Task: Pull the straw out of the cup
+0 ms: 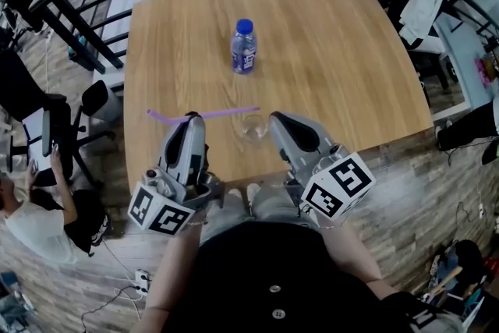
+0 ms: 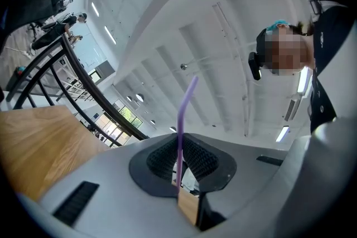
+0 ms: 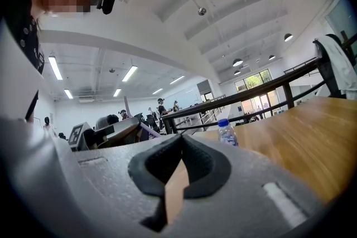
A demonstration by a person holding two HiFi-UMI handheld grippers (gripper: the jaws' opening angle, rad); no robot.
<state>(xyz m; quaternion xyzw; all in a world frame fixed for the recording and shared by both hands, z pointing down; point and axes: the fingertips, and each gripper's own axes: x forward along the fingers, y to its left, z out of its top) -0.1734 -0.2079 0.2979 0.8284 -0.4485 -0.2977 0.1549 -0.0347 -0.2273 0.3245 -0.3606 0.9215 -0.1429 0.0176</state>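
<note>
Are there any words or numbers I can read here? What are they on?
No text here can be read.
Bottle label: print too small and blurred to read.
Marker cubes: only black-and-white square patterns, no letters or numbers.

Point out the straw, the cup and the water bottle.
straw (image 1: 226, 112): head view, on the purple shaft, about mid-length.
cup (image 1: 252, 127): head view, on the clear glass body.
water bottle (image 1: 243, 52): head view, on the label below the blue cap.
</note>
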